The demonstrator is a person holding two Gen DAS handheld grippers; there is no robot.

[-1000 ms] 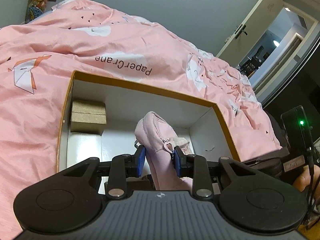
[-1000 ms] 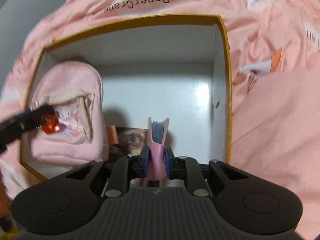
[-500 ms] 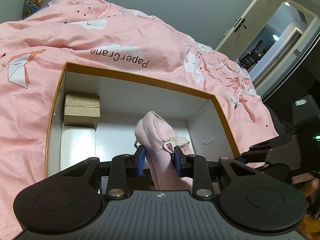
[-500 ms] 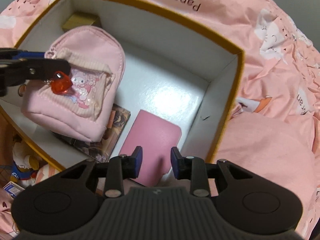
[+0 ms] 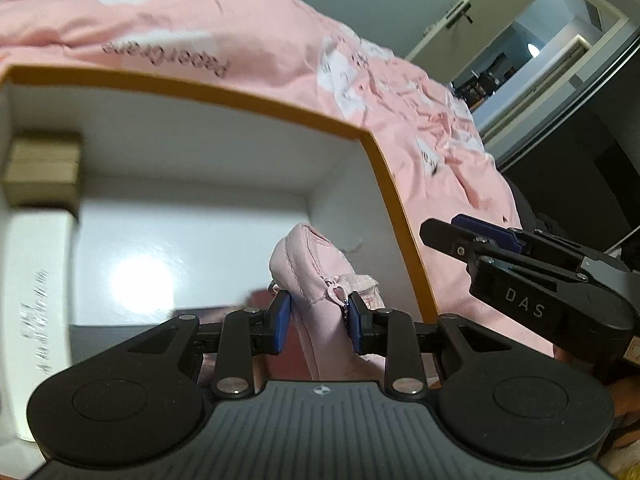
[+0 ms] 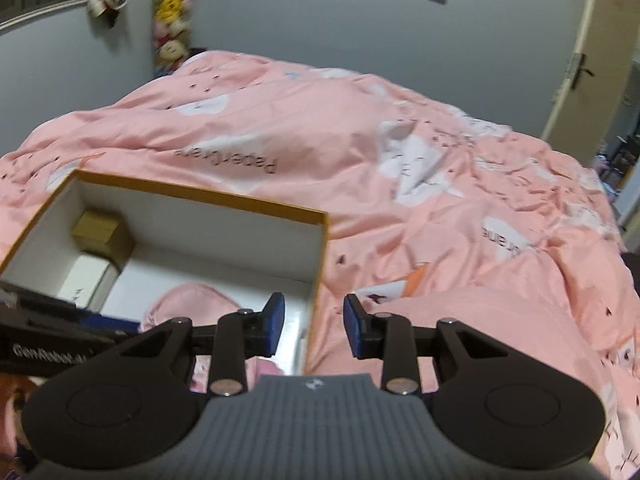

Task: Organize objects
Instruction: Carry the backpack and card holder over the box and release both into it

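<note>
Left gripper (image 5: 319, 322) clamped on pink pouch (image 5: 316, 276) inside box (image 5: 384, 168), heart zipper pull visible only here. Right gripper (image 6: 314, 330) open, empty, above bed (image 6: 400, 168).

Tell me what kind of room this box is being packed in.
Most likely a bedroom: the box sits on a bed covered by a pink "PaperCrane" duvet, plush toys hang by the wall, and a door stands open.

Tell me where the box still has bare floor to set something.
Bare white floor lies between the small brown cardboard box, the white carton and the pink fabric backpack. The near right corner, where the left tongs grip it, is crowded.
</note>
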